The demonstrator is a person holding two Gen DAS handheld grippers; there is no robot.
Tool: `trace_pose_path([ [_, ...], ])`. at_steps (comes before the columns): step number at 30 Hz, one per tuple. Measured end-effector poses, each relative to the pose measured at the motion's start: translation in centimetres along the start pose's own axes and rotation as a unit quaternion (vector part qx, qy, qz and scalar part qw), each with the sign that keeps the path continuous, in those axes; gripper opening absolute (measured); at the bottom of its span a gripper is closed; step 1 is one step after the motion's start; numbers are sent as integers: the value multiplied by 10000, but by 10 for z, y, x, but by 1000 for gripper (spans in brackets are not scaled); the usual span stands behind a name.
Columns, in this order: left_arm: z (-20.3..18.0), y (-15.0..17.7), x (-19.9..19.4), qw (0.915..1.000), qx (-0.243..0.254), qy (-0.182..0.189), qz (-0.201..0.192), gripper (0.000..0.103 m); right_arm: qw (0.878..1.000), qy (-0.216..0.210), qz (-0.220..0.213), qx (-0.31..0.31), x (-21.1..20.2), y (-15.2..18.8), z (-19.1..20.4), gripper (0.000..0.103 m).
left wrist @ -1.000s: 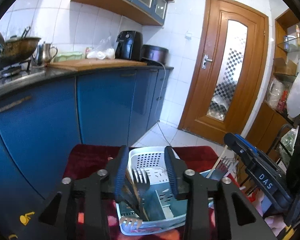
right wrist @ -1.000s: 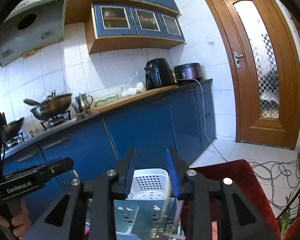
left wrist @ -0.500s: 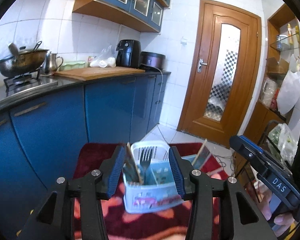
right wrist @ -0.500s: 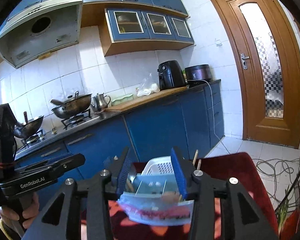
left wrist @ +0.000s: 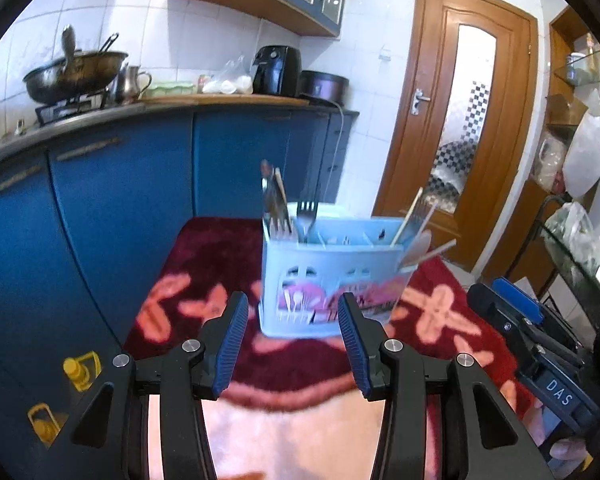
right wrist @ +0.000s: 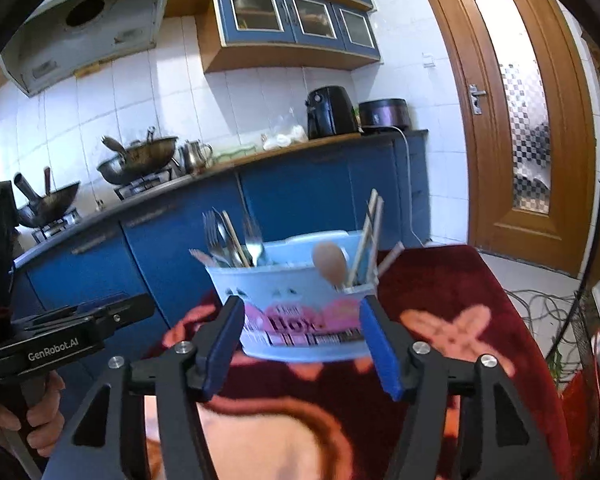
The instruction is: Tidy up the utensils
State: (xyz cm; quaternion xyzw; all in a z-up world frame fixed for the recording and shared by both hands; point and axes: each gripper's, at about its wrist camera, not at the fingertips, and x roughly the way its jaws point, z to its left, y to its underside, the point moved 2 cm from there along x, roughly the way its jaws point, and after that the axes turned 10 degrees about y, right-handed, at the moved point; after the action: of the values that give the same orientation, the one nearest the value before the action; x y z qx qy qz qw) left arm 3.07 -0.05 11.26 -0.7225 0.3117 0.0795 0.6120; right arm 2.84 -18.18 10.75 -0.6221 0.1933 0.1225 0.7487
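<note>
both tongs, left (left wrist: 292,344) and right (right wrist: 302,340), stand open and empty, the right's jaws just widening. ahead, the pale blue plastic utensil caddy (left wrist: 332,280) holding steel forks (right wrist: 216,236) and a wooden spoon (right wrist: 331,264) stands mid-bench on the dark red flowered cloth (right wrist: 440,292).

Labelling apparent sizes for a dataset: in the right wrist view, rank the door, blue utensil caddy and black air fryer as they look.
1. door
2. utensil caddy, though nearness enlarges it
3. air fryer

A wok (left wrist: 74,76), kettle (left wrist: 130,82) and air fryer (left wrist: 277,70) stand on the counter (left wrist: 236,100).
</note>
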Motion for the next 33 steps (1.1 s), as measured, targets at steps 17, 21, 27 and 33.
trace_pose_path([
  [17,0,48,49,9993,141,-231,272,54,9975,331,619,106,27,55,-14,75],
  [21,-1,53,54,9992,128,-237,289,54,9966,335,737,141,32,62,-15,75],
  [27,2,54,57,9990,78,-294,318,54,9960,322,809,201,34,65,-18,75],
  [33,2,54,56,9991,86,-304,277,54,9959,318,822,212,34,66,-17,75],
])
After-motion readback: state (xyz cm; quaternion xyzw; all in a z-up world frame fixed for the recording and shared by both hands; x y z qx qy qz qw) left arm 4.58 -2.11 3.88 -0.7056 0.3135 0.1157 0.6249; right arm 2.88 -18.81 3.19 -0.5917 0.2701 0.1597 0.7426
